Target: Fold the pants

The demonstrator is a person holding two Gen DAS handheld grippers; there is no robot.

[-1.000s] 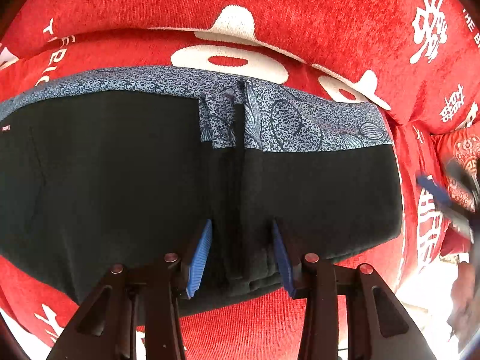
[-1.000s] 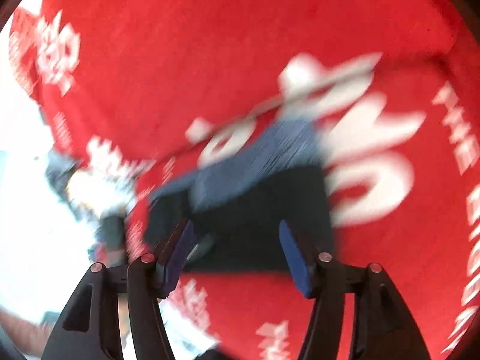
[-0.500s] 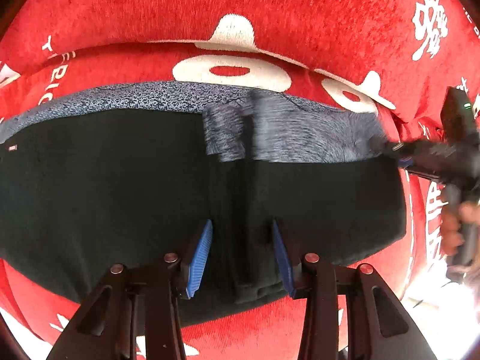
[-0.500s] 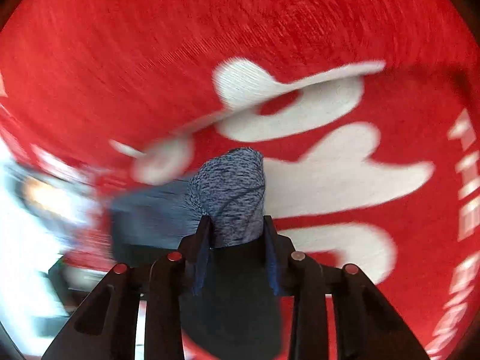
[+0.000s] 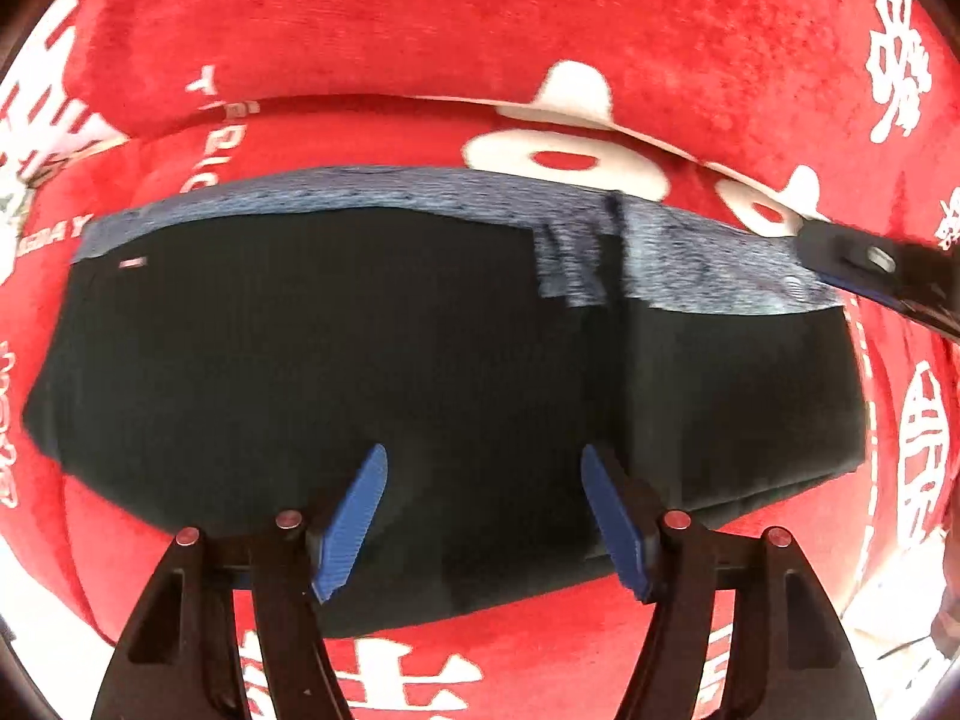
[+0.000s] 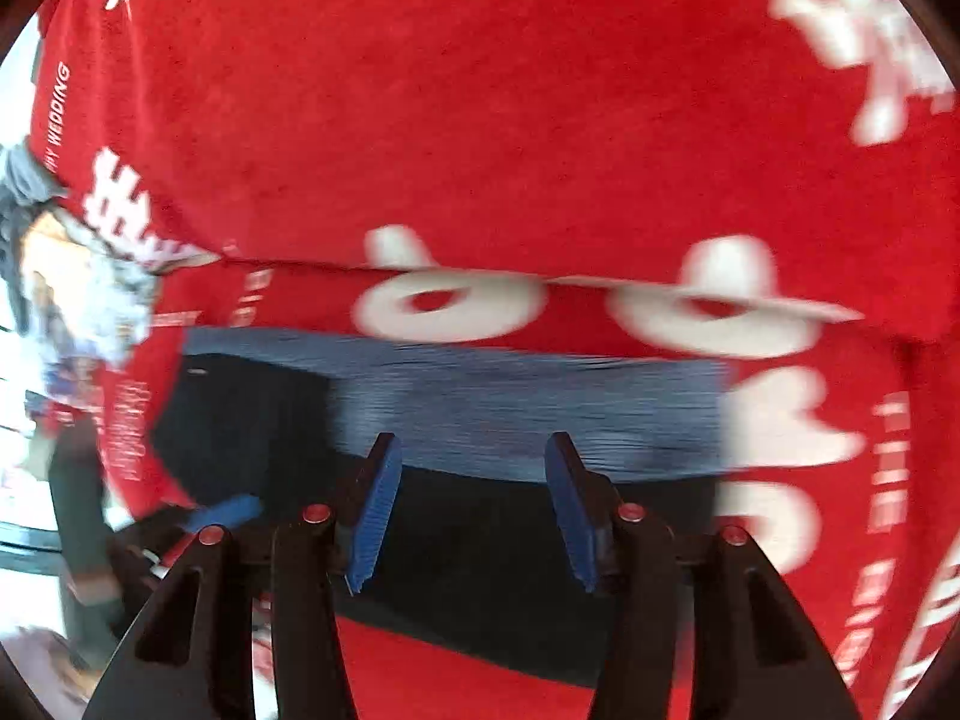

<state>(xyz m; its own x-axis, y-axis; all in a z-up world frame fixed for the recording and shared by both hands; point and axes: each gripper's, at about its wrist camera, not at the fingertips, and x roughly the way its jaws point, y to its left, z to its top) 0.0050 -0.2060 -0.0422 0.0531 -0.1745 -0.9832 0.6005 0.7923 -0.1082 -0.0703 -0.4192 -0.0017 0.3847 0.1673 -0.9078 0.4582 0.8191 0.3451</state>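
Note:
The black pants (image 5: 336, 372) with a blue-grey patterned band (image 5: 690, 267) lie folded flat on the red sofa seat. My left gripper (image 5: 480, 516) is open and empty over the near edge of the pants. My right gripper (image 6: 471, 504) is open and empty above the pants (image 6: 480, 540), just short of the patterned band (image 6: 528, 408). The right gripper also shows in the left wrist view (image 5: 870, 270), at the band's right end. The left gripper shows blurred in the right wrist view (image 6: 222, 510) at the left.
The red sofa cover with white lettering (image 5: 420, 30) forms the seat and the backrest (image 6: 480, 90). The seat's front edge runs below the pants (image 5: 540, 648). Bright blurred floor and clutter lie beyond the sofa's left end (image 6: 60, 300).
My right gripper has let go of the pants' patterned end and opened, pulling back. My left gripper has opened wider and shifted left along the pants. The pants lie flat.

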